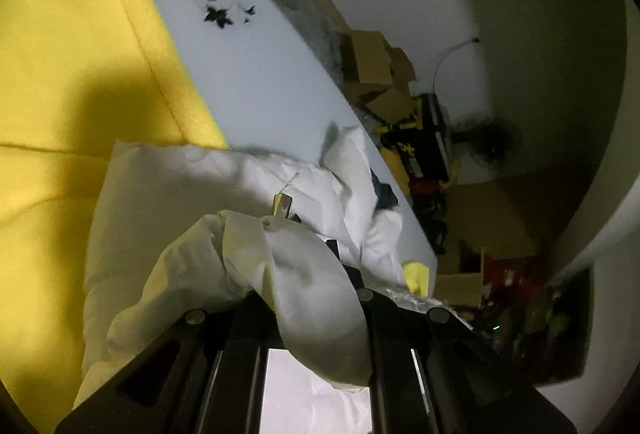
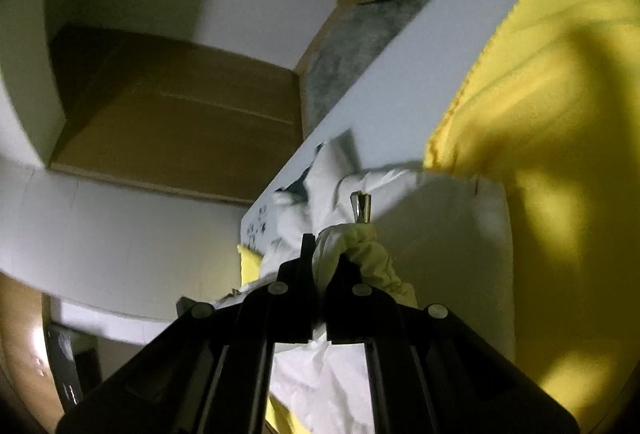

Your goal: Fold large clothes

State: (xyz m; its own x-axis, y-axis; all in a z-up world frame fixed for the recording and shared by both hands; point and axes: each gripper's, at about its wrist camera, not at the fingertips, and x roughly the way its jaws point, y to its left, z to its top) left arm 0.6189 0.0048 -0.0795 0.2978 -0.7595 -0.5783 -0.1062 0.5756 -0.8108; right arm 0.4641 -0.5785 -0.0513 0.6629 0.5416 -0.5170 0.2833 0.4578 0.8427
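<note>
Yellow cloth (image 1: 80, 46) (cardboard boxes (image 1: 376, 74) beyond)

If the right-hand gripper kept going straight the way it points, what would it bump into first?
Most likely more of the white garment it already pinches: the right gripper points down at the cloth spread just ahead, lying on the yellow sheet. Depth is hard to judge in this view.

White garment (image 1: 168, 202) on yellow cloth (image 1: 72, 54); white table (image 1: 248, 74) with black floral print.
</note>
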